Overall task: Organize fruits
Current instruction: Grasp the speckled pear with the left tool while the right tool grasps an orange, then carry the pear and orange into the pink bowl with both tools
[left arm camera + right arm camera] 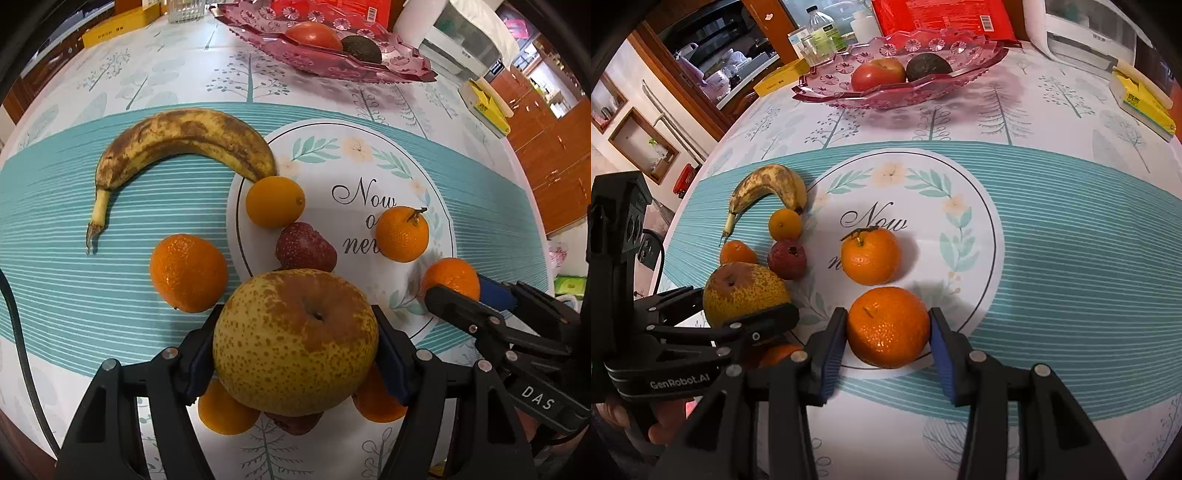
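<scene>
My left gripper [295,343] is shut on a speckled yellow pear [295,339] and holds it above the table; it also shows in the right wrist view [744,295]. My right gripper [888,328] is shut on a mandarin [888,326], which shows at the right in the left wrist view [452,277]. On the cloth lie a spotted banana [184,142], a kumquat-like orange [275,201], a strawberry [306,247], a stemmed mandarin [402,234] and another mandarin [188,273]. More fruit lies under the pear.
A pink glass fruit bowl [849,98] at the far side holds a red apple [877,74] and an avocado [929,66]. A yellow tissue pack [1141,103] lies far right. A red box, bottles and a white appliance stand behind.
</scene>
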Action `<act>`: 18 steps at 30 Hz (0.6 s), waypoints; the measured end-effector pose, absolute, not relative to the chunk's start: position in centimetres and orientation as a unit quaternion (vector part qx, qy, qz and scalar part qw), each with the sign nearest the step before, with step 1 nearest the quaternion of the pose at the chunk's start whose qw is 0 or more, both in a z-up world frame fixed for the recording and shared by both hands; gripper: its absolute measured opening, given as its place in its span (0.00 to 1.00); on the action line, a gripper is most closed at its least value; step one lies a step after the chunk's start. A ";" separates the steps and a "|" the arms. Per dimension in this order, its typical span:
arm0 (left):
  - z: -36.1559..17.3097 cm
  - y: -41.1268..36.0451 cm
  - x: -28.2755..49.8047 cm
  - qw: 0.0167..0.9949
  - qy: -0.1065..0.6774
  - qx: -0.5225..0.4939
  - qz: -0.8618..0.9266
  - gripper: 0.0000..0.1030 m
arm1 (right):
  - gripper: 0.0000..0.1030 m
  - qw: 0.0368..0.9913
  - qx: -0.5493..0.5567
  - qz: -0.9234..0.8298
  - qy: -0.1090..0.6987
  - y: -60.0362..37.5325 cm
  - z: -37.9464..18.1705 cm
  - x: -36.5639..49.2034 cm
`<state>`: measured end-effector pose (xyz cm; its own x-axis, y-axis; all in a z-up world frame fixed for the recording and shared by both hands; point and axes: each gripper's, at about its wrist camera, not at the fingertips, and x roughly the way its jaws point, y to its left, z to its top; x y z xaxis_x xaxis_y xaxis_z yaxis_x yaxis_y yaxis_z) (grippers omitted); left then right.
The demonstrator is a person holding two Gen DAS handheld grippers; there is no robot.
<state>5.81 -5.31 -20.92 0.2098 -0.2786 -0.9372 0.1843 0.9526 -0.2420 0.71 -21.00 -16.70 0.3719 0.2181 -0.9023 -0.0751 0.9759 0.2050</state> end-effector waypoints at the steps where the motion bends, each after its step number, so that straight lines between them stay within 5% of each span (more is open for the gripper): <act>1: -20.8 -5.3 5.7 0.777 0.611 -0.035 -0.148 0.70 | 0.43 0.826 0.065 0.088 0.553 -21.1 -16.6 0.7; 18: -11.0 -4.8 5.4 0.830 0.538 0.002 -0.146 0.69 | 0.43 0.861 0.053 0.099 0.495 -20.4 -10.4 0.1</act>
<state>5.39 -4.78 -11.00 0.3794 -0.2404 -0.8935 0.2444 0.9574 -0.1538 0.06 -20.40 -10.41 0.4893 0.2236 -0.8430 -0.1185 0.9747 0.1898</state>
